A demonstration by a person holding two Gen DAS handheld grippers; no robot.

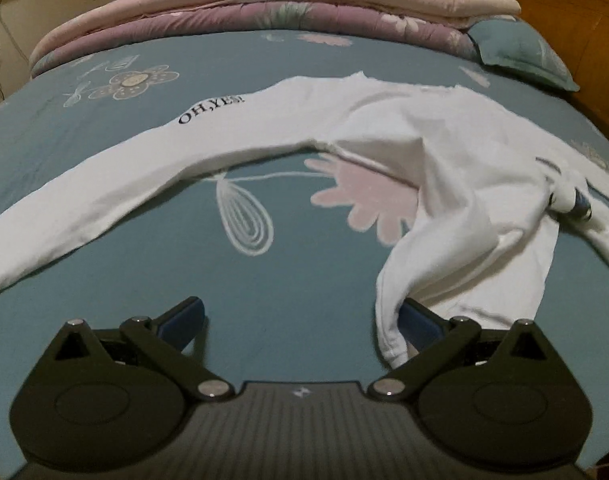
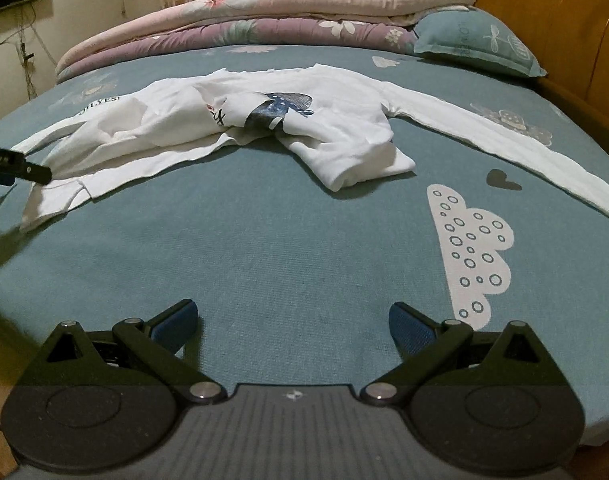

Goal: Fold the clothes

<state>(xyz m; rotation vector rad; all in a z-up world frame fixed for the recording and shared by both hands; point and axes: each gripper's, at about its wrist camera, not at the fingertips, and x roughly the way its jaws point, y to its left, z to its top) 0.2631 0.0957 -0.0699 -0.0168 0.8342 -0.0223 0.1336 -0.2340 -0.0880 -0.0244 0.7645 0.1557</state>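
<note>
A white long-sleeved shirt [image 1: 384, 132] lies crumpled on the teal bed sheet [image 1: 264, 288]. Its left sleeve [image 1: 104, 196], printed "OH,YES!", stretches toward the left edge. My left gripper [image 1: 300, 320] is open, and a hanging fold of the shirt's hem [image 1: 396, 320] drapes against its right finger [image 1: 418, 320]. In the right wrist view the shirt [image 2: 336, 148] shows a blue mushroom print [image 2: 280, 108], and its other sleeve [image 2: 504, 152] runs off right. My right gripper [image 2: 294, 320] is open over bare sheet, well short of the shirt. A black part of the left gripper [image 2: 20, 168] shows at the left hem.
Folded pink and purple quilts [image 2: 244, 20] are stacked along the far side of the bed. A teal pillow [image 2: 476, 44] lies at the far right, against a wooden headboard [image 2: 564, 32]. Bare sheet [image 2: 264, 240] lies between the right gripper and the shirt.
</note>
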